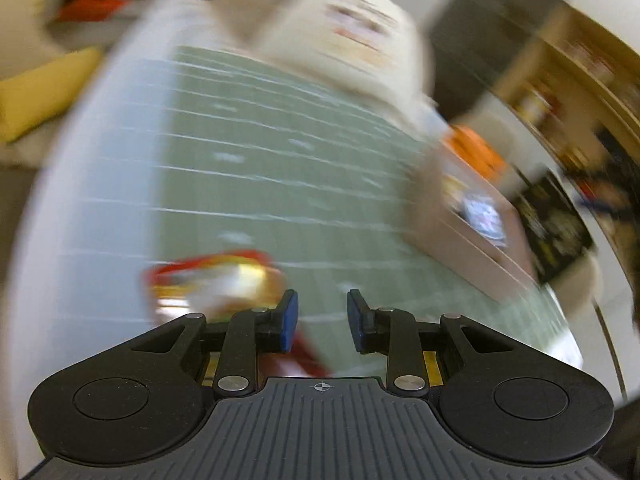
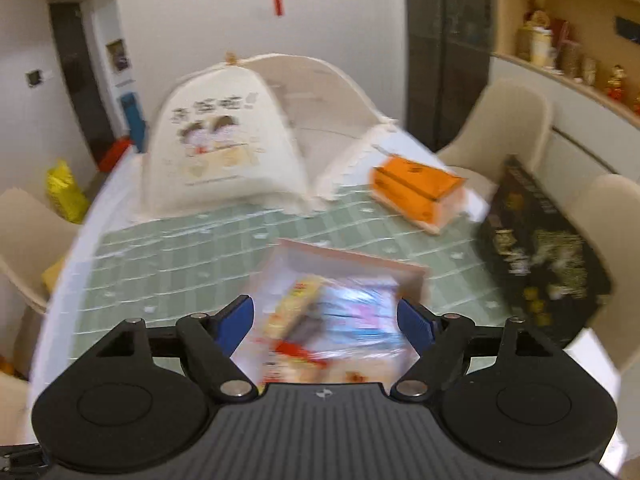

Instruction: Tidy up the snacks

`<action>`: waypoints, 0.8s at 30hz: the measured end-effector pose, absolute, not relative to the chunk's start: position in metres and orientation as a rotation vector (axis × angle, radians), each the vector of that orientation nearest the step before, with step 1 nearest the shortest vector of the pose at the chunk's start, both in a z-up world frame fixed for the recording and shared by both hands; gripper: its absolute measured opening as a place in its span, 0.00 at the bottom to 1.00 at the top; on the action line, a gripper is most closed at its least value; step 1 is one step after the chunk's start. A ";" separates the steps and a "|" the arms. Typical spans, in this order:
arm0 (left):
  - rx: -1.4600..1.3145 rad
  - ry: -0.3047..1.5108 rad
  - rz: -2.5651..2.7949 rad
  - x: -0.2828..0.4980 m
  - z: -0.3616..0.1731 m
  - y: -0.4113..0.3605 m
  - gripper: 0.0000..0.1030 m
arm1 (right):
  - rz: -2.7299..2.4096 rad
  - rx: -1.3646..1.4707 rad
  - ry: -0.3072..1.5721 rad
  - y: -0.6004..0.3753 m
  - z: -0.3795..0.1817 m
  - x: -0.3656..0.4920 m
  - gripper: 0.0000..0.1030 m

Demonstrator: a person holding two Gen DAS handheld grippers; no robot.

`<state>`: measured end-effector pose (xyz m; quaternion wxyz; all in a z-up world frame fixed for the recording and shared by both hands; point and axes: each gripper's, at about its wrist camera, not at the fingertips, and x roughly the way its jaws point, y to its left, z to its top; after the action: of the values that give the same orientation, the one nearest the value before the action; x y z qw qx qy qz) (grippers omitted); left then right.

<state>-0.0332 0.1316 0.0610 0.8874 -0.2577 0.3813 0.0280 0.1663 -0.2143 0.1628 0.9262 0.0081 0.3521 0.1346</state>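
A red and yellow snack packet [image 1: 216, 280] lies on the green checked tablecloth [image 1: 248, 168], just left of and partly under my left gripper [image 1: 322, 318], which is open and empty. A pink box [image 2: 352, 264] holds several colourful snack packets [image 2: 336, 320]; it also shows at the right of the left wrist view [image 1: 472, 224]. My right gripper [image 2: 324, 322] is wide open above the box, with nothing between its blue pads. Both views are blurred by motion.
A cream mesh food cover [image 2: 216, 144] stands at the back of the table. An orange tissue pack [image 2: 416, 184] and a black printed box [image 2: 536, 240] lie to the right. Beige chairs [image 2: 516, 120] surround the table. A shelf unit [image 2: 568, 40] is on the right.
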 end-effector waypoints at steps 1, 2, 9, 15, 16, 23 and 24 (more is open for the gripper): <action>-0.545 0.787 0.103 -0.039 0.062 0.144 0.30 | 0.312 0.014 0.730 -0.202 0.156 0.157 0.77; -0.544 0.791 0.143 -0.044 0.063 0.155 0.30 | 0.344 0.003 0.746 -0.188 0.148 0.148 0.77; -0.497 0.807 0.256 -0.083 0.061 0.193 0.30 | 0.582 -0.132 0.909 -0.084 0.061 0.075 0.77; -0.481 0.818 0.247 -0.092 0.059 0.209 0.30 | 0.780 -0.168 0.986 0.007 0.030 0.033 0.77; -0.496 0.813 0.246 -0.093 0.057 0.213 0.30 | 0.785 -0.192 0.980 0.021 0.027 0.030 0.77; -0.602 0.783 0.235 -0.088 0.043 0.222 0.30 | 0.728 -0.379 1.010 0.079 0.001 0.029 0.80; -0.615 0.785 0.224 -0.087 0.040 0.221 0.30 | 0.732 -0.395 1.013 0.077 0.001 0.025 0.80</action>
<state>-0.0872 0.2215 0.0402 0.8721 -0.2945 0.3758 0.1070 0.0248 0.0772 0.0009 0.7928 -0.1839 0.4709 0.3406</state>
